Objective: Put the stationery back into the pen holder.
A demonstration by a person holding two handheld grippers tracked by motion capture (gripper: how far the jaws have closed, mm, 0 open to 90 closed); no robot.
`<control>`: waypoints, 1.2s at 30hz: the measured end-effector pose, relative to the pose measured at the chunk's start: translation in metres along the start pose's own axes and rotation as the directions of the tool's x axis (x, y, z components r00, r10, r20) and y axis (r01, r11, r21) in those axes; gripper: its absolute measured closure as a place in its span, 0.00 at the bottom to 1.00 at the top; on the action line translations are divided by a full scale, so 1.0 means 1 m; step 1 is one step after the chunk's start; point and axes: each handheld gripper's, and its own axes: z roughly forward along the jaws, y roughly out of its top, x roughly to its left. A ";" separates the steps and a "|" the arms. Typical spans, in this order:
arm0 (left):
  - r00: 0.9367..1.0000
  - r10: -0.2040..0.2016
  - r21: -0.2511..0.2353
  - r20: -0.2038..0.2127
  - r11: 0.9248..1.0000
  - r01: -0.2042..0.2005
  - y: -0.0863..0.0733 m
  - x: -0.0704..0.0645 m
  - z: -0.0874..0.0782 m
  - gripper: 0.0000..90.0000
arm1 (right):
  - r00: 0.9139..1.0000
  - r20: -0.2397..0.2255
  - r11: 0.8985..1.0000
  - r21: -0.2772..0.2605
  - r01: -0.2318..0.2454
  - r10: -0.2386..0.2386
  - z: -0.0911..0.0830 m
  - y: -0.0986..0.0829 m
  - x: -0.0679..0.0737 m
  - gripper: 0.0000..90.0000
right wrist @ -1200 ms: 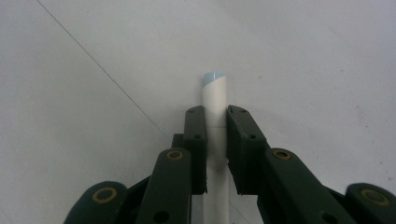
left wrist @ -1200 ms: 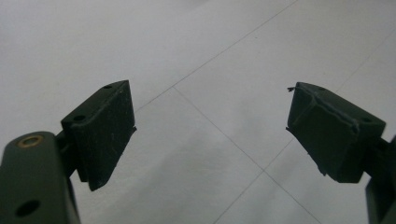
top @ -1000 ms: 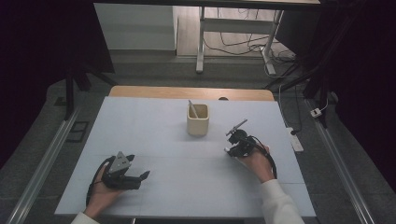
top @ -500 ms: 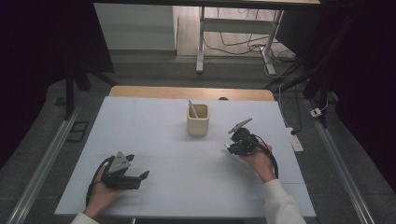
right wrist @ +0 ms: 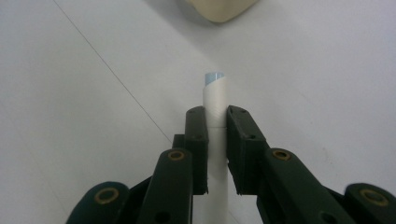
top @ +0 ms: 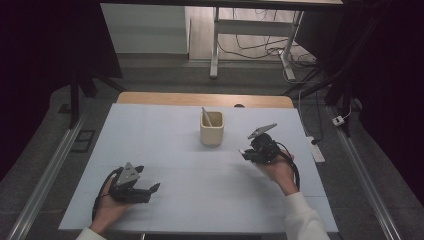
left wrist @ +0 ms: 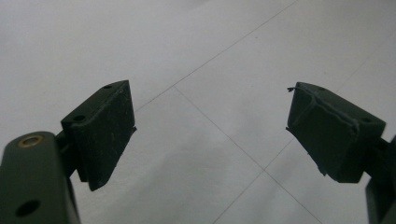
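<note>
Nearest the person, resting low on the pale grey-white counter [top: 200, 190]: left gripper [top: 150, 190], jaws spread wide with nothing between, only bare surface and thin seam lines beyond them in the left gripper view. Parked off to the side, likely just waiting, well apart from the work.

Farther in and to the right: right gripper [top: 244, 152], jaws pressed onto a slim white plastic stick with a pale blue tip [right wrist: 215, 100]. Clamped around the middle of the shaft, the tipped end poking out past the jaws in the right gripper view, aimed toward the cup. A mid-shaft hold like that probably keeps the stick from pivoting while the free end leads. Gripper raised a little off the counter, tilted, grey plate up.

Beyond, just ahead of the stick: a cream square-sided cup [top: 211, 128], standing upright near the counter's middle, one similar pale stick [top: 206, 116] already leaning inside. Cup's lower edge peeking in at the top of the right gripper view [right wrist: 219, 10]. Judging by the aim, next stop the cup's open mouth; not there yet.
</note>
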 end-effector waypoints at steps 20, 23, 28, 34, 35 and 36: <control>1.000 -0.001 -0.003 0.000 1.000 0.001 0.000 0.000 0.000 0.17 | 1.000 -0.013 0.991 -0.136 -0.011 0.009 -0.018 0.005 0.003 0.87; 1.000 -0.001 -0.004 0.000 1.000 0.001 0.000 0.000 0.000 0.17 | 1.000 -0.008 0.987 -0.158 -0.013 0.012 -0.021 0.006 0.003 0.87; 1.000 0.000 -0.003 -0.001 1.000 0.000 0.000 0.000 0.000 0.17 | 1.000 0.001 0.978 -0.210 -0.015 0.015 -0.027 0.007 0.004 0.87; 1.000 -0.001 -0.003 -0.001 1.000 0.001 0.000 0.000 0.000 0.17 | 1.000 0.008 0.959 -0.283 -0.020 0.024 -0.035 0.008 0.006 0.87; 1.000 -0.001 -0.003 -0.001 1.000 0.001 0.000 0.000 0.000 0.17 | 1.000 0.007 0.956 -0.292 -0.023 0.026 -0.037 0.008 0.006 0.87; 1.000 0.000 -0.002 -0.001 1.000 0.000 0.000 0.000 0.000 0.17 | 1.000 0.009 0.954 -0.299 -0.018 0.022 -0.037 0.008 0.006 0.87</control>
